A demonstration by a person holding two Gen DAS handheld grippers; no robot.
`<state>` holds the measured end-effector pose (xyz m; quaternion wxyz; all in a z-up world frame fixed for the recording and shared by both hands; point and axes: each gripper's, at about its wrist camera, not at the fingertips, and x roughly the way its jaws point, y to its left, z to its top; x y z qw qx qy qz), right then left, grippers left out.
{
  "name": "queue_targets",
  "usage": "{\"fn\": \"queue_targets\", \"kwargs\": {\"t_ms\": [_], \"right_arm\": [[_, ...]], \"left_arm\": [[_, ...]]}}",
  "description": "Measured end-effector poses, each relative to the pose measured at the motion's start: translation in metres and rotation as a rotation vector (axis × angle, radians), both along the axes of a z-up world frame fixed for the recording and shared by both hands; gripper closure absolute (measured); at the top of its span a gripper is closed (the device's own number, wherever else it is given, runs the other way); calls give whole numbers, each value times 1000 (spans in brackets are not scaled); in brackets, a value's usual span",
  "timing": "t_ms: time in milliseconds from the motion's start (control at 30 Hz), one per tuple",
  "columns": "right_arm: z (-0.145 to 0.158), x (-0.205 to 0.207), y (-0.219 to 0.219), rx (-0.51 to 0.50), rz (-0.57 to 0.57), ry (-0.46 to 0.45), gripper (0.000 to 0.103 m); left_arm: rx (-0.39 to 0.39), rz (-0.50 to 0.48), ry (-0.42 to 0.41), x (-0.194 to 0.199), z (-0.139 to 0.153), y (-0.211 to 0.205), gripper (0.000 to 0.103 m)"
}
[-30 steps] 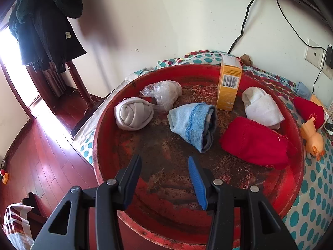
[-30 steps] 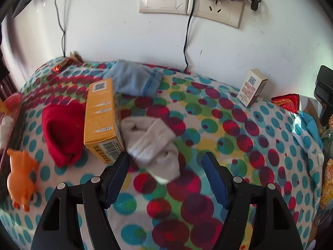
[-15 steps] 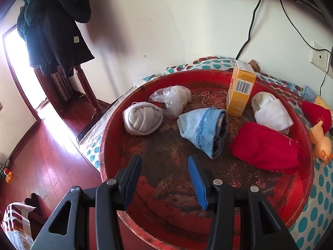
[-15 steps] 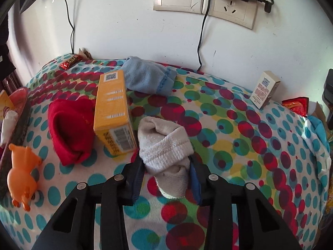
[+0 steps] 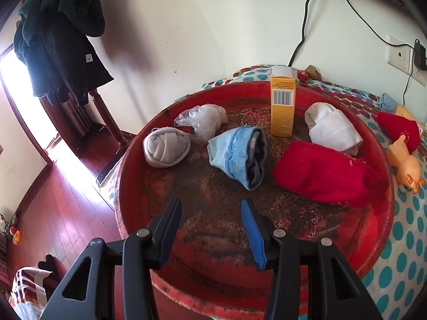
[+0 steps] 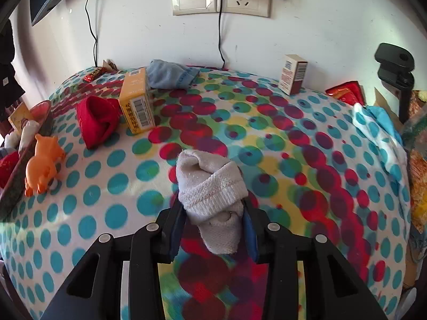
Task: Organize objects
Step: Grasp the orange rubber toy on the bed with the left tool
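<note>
A rolled grey sock [image 6: 210, 186] sits pinched between the fingers of the right gripper [image 6: 213, 229], raised off the dotted cloth [image 6: 293, 160], its cuff just ahead of the fingertips and its toe hanging down between them; a second ago it lay flat on the cloth beside the orange box [image 6: 137, 101] with the claw wide open around it, and half a second ago the fingers had closed on it there; now the box, the red sock [image 6: 97, 120] and the orange toy [image 6: 42, 162] lie well off to the far left, a blue sock [image 6: 170, 77] by the wall, a small carton [image 6: 292, 74] far right. The red tray [image 5: 373, 229] holds a grey sock ball [image 5: 165, 146], a plastic bag [image 5: 202, 120], a blue sock roll [image 5: 237, 154], an upright yellow box [image 5: 283, 104], a white sock [image 5: 331, 128] and a red sock bundle [image 5: 320, 173]; its contents are unchanged. The left gripper [image 5: 210, 213] hangs over the tray's near rim, fingers apart, holding nothing.
</note>
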<state>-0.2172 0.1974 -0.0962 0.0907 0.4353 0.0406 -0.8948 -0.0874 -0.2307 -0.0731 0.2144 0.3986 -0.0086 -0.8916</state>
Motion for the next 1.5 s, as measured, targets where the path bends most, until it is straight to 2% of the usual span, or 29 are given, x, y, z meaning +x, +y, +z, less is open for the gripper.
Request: {"fn": "queue_targets", "kwargs": {"t_ms": [133, 200, 367, 533, 800, 933, 1133, 1333, 1400, 1500], "right_arm": [[0, 3, 4, 9, -4, 0, 67], [0, 4, 0, 36, -2, 5, 67], [-1, 4, 5, 22, -2, 2, 66], [0, 4, 7, 22, -4, 2, 66], [0, 4, 4, 20, -6, 2, 66], [0, 4, 4, 18, -6, 1, 66], [0, 5, 4, 0, 2, -1, 63], [0, 5, 5, -14, 6, -3, 61], [0, 5, 5, -17, 5, -3, 61], [0, 5, 5, -30, 5, -4, 61]], "left_arm": [[-43, -14, -10, 4, 18, 16, 55], [-32, -41, -12, 4, 28, 28, 55], [26, -138, -9, -2, 54, 71, 55], [76, -251, -22, -17, 59, 126, 47], [106, -354, -66, -51, 56, 197, 45], [192, -353, -126, -74, 43, 211, 45], [321, -320, -222, -107, 25, 212, 45], [328, -259, -306, -129, 1, 207, 44], [349, -245, -312, -132, -6, 207, 43], [315, -226, -301, -138, -11, 209, 43]]}}
